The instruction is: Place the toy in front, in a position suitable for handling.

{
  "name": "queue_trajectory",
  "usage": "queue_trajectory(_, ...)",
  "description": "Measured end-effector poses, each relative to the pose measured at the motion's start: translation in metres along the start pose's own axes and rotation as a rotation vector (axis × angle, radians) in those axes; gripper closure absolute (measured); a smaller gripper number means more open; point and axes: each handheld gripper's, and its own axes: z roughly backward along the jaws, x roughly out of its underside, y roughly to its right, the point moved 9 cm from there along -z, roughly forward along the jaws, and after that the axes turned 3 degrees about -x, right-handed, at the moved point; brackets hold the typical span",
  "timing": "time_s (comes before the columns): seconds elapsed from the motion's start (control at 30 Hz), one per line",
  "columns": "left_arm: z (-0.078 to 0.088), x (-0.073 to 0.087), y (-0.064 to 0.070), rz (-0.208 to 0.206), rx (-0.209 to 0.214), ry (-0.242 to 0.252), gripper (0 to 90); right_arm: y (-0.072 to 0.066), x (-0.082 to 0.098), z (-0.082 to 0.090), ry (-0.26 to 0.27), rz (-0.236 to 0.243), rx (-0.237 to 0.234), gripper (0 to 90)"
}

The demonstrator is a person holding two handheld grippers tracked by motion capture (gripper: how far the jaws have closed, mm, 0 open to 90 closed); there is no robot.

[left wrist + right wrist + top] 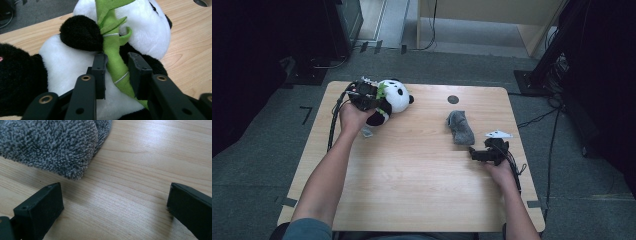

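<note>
Left gripper jaws pinch the plush panda's green bamboo.

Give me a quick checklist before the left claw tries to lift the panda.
1. Left claw around the bamboo of the panda: ok, the stalk sits between the jaws.
2. Pads pressing the stalk firmly: cannot tell; a small gap shows on one side.
3. Grip takes the panda's body too: not ok, only the bamboo is between the jaws, so a lift may just tug the stalk.
4. Right claw free: ok, open over bare table.
5. Sock out of the way: ok, it lies apart from the panda, just ahead of the right claw.
</note>
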Motion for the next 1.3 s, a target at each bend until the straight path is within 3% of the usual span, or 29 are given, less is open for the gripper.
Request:
queue_trajectory(0.13, 0.004, 0.000, -0.003, 0.035, 0.024, 0.032, 74.0, 0.000, 0.000, 0.000, 0.000, 0.000, 0.000, 0.3)
queue_trajectory(0.37, 0.015, 0.000, -0.001, -0.027, 0.036, 0.047, 76.0, 0.000, 0.000, 0.000, 0.000, 0.000, -0.001, 0.3)
queue_trajectory(0.5, 0.026, 0.002, 0.001, -0.051, 0.063, 0.046, 76.4, 0.000, 0.000, 0.000, 0.001, 0.001, -0.001, 0.3)
queue_trajectory(0.63, 0.046, 0.004, 0.011, -0.082, 0.111, 0.080, 76.6, 0.000, 0.000, 0.000, 0.000, 0.001, 0.000, 0.3)
queue_trajectory(0.73, 0.063, 0.010, 0.024, -0.105, 0.155, 0.096, 77.5, 0.000, 0.000, 0.000, -0.001, 0.001, -0.001, 0.3)
queue_trajectory(0.87, 0.091, 0.021, 0.052, -0.147, 0.231, 0.142, 77.8, 0.000, 0.000, 0.000, -0.001, -0.001, 0.001, 0.3)
queue_trajectory(1.03, 0.117, 0.047, 0.087, -0.153, 0.329, 0.155, 77.7, 0.000, 0.000, 0.000, 0.001, -0.001, 0.001, 0.3)
queue_trajectory(1.17, 0.124, 0.072, 0.112, -0.151, 0.386, 0.152, 77.6, 0.000, 0.000, 0.000, 0.000, -0.001, 0.001, 0.3)
queue_trajectory(1.3, 0.119, 0.090, 0.125, -0.153, 0.416, 0.134, 77.5, 0.000, 0.000, 0.000, 0.001, -0.001, 0.001, 0.3)
